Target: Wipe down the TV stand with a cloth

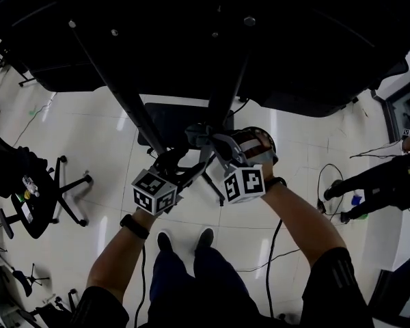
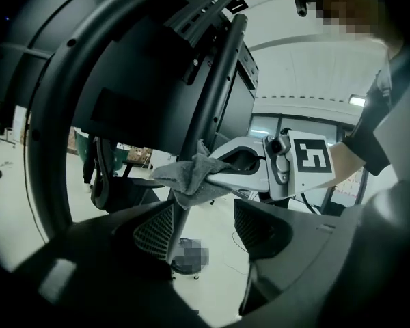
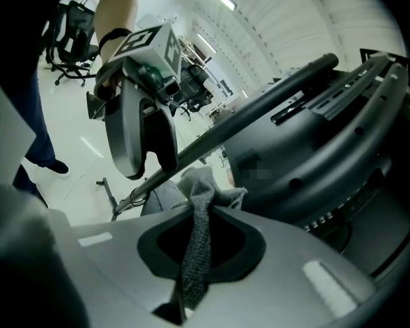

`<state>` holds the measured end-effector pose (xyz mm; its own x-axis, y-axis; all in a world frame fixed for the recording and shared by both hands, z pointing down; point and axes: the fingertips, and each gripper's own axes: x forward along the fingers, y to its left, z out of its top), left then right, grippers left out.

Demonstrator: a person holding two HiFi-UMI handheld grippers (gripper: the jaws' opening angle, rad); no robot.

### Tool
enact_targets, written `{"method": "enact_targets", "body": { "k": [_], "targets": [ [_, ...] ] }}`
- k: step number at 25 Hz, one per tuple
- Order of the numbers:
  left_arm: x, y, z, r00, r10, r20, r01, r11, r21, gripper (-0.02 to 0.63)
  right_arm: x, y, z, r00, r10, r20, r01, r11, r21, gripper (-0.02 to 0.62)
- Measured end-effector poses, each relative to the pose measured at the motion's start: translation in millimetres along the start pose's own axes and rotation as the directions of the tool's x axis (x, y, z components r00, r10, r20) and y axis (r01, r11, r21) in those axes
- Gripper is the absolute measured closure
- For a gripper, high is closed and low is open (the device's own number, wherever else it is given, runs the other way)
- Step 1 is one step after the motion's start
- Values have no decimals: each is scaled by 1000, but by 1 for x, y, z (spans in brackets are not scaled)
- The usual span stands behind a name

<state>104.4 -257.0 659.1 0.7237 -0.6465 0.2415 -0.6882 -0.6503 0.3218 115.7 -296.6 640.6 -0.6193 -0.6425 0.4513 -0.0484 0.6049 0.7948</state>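
Note:
The black TV stand has slanted poles (image 1: pixel 133 108) under the dark back of the TV (image 1: pixel 191 33). A grey cloth (image 1: pixel 197 137) is pressed against a pole (image 2: pixel 215 94), and my right gripper (image 1: pixel 203 141) is shut on it. In the right gripper view the cloth (image 3: pixel 195 244) runs up between the jaws to the pole (image 3: pixel 260 108). My left gripper (image 1: pixel 172 160) is just beside it, open. In its own view the left gripper (image 2: pixel 205 227) has the pole passing close to its left jaw, and the cloth (image 2: pixel 188 176) hangs above.
A black office chair (image 1: pixel 34 197) stands on the pale floor at the left. Cables (image 1: pixel 328 183) trail at the right, near another person's legs (image 1: pixel 376 183). My own feet (image 1: pixel 184 241) are below the grippers. The stand's base plate (image 1: pixel 167 118) lies ahead.

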Motion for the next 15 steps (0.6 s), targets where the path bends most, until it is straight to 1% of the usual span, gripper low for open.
{"method": "enact_targets", "body": {
  "k": [8, 11, 15],
  "targets": [
    [20, 25, -50, 999, 9, -45, -10, 1000, -16, 308, 38, 61, -32, 996, 74, -41, -72, 996, 46, 580],
    [25, 29, -67, 998, 6, -57, -7, 1000, -24, 308, 52, 84, -46, 993, 98, -58, -93, 992, 83, 580],
    [32, 34, -103, 996, 3, -94, -7, 999, -41, 308, 71, 118, -61, 988, 136, -76, -126, 985, 116, 580]
  ]
}}
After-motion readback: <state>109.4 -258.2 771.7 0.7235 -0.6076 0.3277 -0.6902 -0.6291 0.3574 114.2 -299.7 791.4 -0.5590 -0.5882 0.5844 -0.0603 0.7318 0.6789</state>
